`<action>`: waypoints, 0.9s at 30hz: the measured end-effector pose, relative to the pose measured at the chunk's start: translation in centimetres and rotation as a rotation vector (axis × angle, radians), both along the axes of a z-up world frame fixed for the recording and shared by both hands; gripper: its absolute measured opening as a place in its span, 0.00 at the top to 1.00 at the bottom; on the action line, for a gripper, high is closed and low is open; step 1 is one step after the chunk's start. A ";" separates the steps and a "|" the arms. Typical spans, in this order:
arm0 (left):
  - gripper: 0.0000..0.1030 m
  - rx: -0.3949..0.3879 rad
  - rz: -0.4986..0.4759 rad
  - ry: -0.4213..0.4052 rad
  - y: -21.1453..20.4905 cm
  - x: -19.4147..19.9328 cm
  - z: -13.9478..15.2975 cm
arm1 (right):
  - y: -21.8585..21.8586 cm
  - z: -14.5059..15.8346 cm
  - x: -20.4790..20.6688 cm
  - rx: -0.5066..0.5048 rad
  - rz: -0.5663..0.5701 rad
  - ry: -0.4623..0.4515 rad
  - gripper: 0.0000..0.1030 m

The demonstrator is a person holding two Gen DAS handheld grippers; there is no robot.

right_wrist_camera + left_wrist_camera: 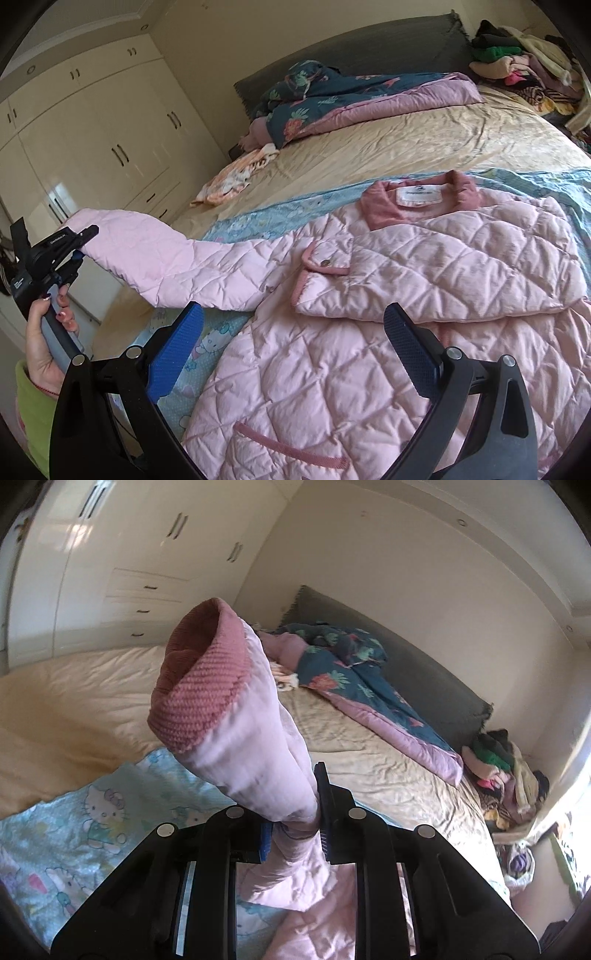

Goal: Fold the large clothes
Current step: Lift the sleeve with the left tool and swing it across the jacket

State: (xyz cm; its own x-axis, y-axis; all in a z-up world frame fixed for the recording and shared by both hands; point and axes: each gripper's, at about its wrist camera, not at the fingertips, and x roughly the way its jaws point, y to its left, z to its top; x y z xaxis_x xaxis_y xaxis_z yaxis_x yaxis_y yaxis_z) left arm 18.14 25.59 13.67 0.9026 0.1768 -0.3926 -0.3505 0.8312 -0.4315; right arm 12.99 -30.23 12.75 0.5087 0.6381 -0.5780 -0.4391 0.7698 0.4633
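Note:
A pale pink quilted jacket [369, 332] lies on a light blue cartoon-print blanket [280, 214] on the bed, its darker pink collar [384, 210] toward the headboard. One sleeve is folded across the chest. The other sleeve [177, 262] stretches out to the left, lifted off the bed. My left gripper [295, 823] is shut on that sleeve near its ribbed dark pink cuff [199, 679], which stands up in front of the camera. The same gripper [79, 245] shows in the right wrist view, held by a hand. My right gripper [295, 350] hovers open above the jacket's body, nothing between its fingers.
A dark floral quilt [332, 99] is bunched by the grey headboard [424, 672]. A heap of clothes [502, 775] sits at the bed's far corner. A small orange-and-white cloth [236, 177] lies on the beige sheet. White wardrobes [129, 554] line the wall beyond the bed.

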 end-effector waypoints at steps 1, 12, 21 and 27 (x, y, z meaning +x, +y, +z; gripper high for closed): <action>0.88 0.008 -0.010 -0.003 -0.6 0.1 0.3 | -0.6 0.0 0.0 0.005 -0.007 0.002 0.05; 0.88 0.062 -0.098 -0.016 -5.6 1.2 1.6 | -4.3 0.6 -0.2 0.037 -0.045 -0.003 0.05; 0.89 0.094 -0.167 -0.020 -9.4 2.2 1.9 | -7.1 0.7 -0.2 0.059 -0.080 -0.004 0.05; 0.89 0.126 -0.231 -0.026 -12.5 3.1 2.3 | -9.0 0.8 -0.1 0.075 -0.105 -0.004 0.05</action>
State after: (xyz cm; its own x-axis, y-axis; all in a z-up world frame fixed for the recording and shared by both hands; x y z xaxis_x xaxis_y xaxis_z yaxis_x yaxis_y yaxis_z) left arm 21.24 13.08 15.99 0.9342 0.0106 -0.3567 -0.1352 0.9356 -0.3261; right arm 12.85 -39.28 13.58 0.5775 0.6223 -0.5284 -0.3597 0.7750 0.5196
